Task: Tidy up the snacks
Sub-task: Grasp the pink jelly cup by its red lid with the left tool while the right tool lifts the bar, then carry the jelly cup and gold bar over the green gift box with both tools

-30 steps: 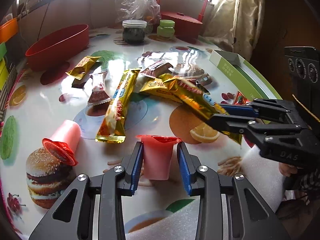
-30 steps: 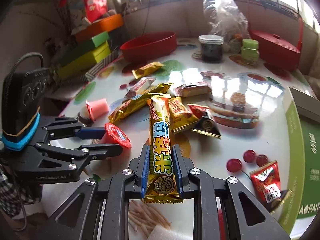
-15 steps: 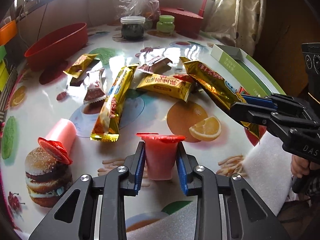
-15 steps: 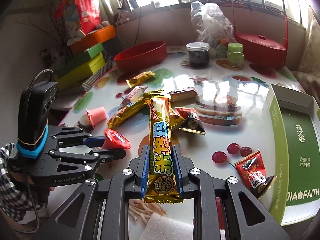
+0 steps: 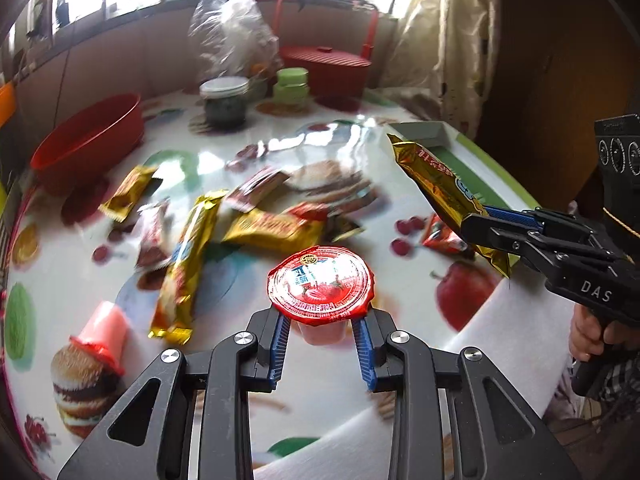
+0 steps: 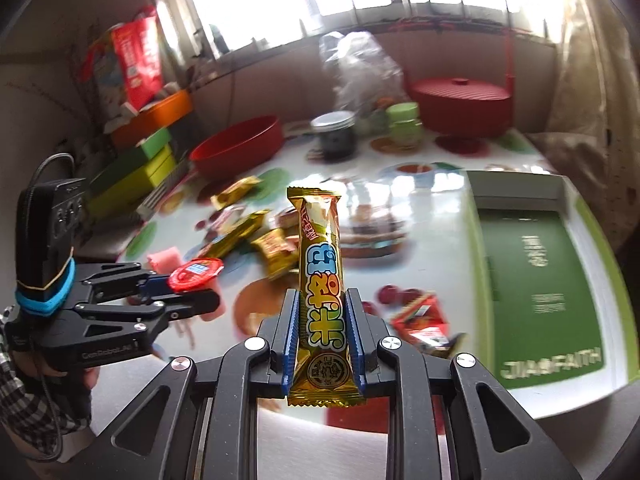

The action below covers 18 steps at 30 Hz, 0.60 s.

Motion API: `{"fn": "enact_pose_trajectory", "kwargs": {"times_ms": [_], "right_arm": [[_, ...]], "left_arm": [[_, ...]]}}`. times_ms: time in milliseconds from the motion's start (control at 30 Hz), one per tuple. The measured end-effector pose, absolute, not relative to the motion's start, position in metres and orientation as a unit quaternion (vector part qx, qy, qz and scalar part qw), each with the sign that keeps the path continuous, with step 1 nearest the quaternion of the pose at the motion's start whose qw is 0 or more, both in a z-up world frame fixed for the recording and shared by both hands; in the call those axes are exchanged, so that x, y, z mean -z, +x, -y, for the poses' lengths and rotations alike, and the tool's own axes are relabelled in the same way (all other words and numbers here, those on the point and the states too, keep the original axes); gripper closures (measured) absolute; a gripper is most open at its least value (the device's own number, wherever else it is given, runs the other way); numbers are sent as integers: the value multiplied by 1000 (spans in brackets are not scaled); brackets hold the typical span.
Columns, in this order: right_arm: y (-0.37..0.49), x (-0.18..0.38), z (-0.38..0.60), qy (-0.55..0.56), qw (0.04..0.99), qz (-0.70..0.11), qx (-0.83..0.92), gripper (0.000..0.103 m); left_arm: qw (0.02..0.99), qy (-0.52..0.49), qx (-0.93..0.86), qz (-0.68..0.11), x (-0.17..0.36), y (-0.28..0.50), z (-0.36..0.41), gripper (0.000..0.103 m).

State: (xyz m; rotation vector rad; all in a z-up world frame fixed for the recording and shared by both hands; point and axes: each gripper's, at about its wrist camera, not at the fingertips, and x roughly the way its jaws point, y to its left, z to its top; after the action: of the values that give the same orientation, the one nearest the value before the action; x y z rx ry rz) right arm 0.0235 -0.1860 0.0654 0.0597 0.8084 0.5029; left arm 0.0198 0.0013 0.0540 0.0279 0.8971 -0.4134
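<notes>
left gripper clamps the pink jelly cup, right gripper clenched on the gold snack bar, both above the counter.

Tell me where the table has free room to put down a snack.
Bare cloth lies between the red bowl and the green box, before the dark jar. The green box floor is empty. The wrapper pile beside the fallen pink cup is crowded.

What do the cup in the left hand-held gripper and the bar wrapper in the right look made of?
Jelly cup: seemingly translucent pink plastic, sealed with a crinkled, glossy red foil lid. Snack bar: shiny gold metallised film, judging by its mirror-like glints and crimped ends.
</notes>
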Motion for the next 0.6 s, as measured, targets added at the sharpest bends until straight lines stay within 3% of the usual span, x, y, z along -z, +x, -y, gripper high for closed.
{"fn": "enact_pose_trajectory", "kwargs": {"times_ms": [600], "right_arm": [[24, -75, 278, 66, 917, -378, -110, 82]], "left_arm": [[863, 5, 294, -411, -77, 56, 89, 72]]}}
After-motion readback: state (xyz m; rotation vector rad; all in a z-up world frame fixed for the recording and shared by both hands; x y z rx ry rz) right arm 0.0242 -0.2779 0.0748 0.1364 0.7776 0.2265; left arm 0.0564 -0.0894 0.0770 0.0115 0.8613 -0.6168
